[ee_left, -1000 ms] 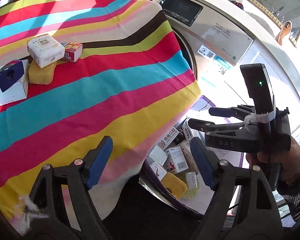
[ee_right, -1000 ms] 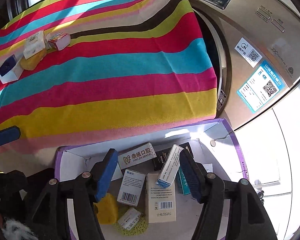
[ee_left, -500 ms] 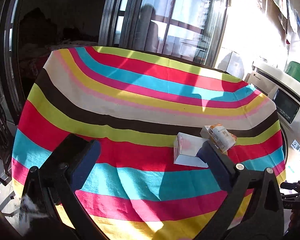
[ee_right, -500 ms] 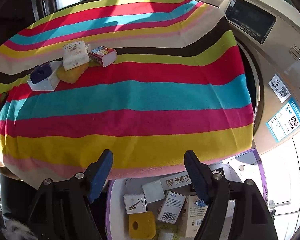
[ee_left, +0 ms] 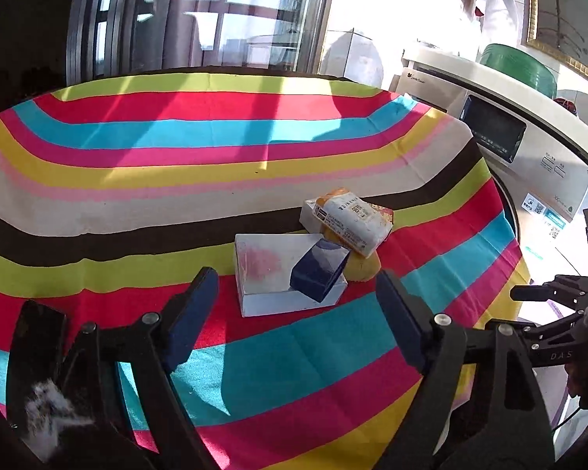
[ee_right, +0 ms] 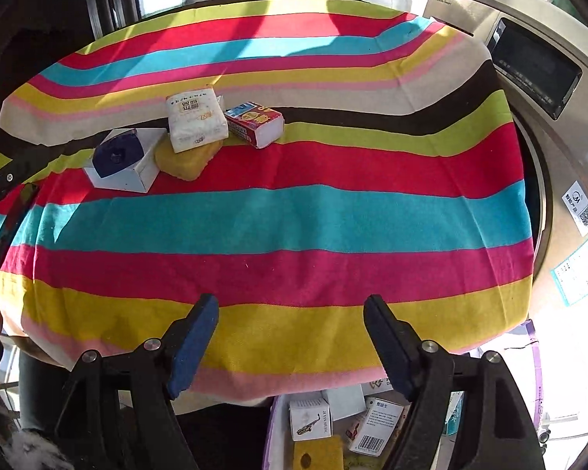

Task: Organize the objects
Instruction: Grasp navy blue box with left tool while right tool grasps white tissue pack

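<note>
On the striped tablecloth lies a small cluster: a white box with a dark blue block on it, a yellow sponge, a white tissue pack and a red-and-white box. The same cluster shows in the right wrist view: white box, blue block, sponge, tissue pack. My left gripper is open and empty just in front of the white box. My right gripper is open and empty over the table's near edge.
A purple-rimmed bin below the table edge holds several small boxes and a yellow sponge. A washing machine stands right against the table. Windows are behind it. The right gripper's body shows in the left wrist view.
The left gripper swung from the bin side up over the table and closed in on the white box. The right gripper rose from above the bin to the table's near edge.
</note>
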### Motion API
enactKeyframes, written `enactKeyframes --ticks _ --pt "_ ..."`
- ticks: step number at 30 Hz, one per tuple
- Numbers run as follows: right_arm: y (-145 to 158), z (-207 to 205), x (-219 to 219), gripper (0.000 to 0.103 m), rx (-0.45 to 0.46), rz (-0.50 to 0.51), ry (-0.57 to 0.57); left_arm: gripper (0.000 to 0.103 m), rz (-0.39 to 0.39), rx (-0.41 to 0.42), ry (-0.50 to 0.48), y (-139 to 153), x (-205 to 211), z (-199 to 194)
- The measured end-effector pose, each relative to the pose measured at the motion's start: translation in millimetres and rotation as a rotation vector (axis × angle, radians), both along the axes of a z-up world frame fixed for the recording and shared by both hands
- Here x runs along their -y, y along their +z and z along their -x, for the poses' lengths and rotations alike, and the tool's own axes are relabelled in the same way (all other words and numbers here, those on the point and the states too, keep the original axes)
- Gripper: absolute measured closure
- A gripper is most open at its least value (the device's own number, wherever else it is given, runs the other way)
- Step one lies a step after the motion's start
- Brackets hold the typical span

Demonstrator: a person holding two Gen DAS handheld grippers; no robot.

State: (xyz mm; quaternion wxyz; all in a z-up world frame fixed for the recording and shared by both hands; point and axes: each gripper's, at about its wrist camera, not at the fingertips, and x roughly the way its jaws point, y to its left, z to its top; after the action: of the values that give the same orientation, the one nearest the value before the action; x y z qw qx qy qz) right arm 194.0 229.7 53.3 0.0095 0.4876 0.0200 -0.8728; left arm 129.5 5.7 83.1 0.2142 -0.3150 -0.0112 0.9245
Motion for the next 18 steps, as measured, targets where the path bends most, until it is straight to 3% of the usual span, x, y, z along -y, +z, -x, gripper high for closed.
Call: enactKeyframes --ticks 7,9,10,13,15,18 --pt "1.2 3.8 2.2 0.024 -0.011 0.026 0.008 0.022 0.146 0.063 -0.138 -24.7 -40.1 42.0" --pt "-1.6 7.1 1.7 0.023 -0.003 0.032 0.005 0.036 0.186 0.085 -0.178 -33.9 -50.2 48.9" --pt "-2.7 9.7 1.4 0.023 0.001 0.034 0.003 0.038 0.202 0.066 -0.181 -34.4 -52.9 48.8" --pt "-1.4 19.7 3.5 0.023 -0.001 0.038 -0.005 0.072 0.160 0.084 -0.196 -29.7 -51.4 52.3" --pt "4.3 27.4 6.1 0.023 -0.028 0.045 -0.006 0.072 0.150 0.085 -0.163 -27.2 -44.3 52.2" --pt "12.6 43.0 13.4 0.023 -0.071 0.063 0.008 0.072 0.072 0.095 -0.108 -23.8 -20.3 48.2"
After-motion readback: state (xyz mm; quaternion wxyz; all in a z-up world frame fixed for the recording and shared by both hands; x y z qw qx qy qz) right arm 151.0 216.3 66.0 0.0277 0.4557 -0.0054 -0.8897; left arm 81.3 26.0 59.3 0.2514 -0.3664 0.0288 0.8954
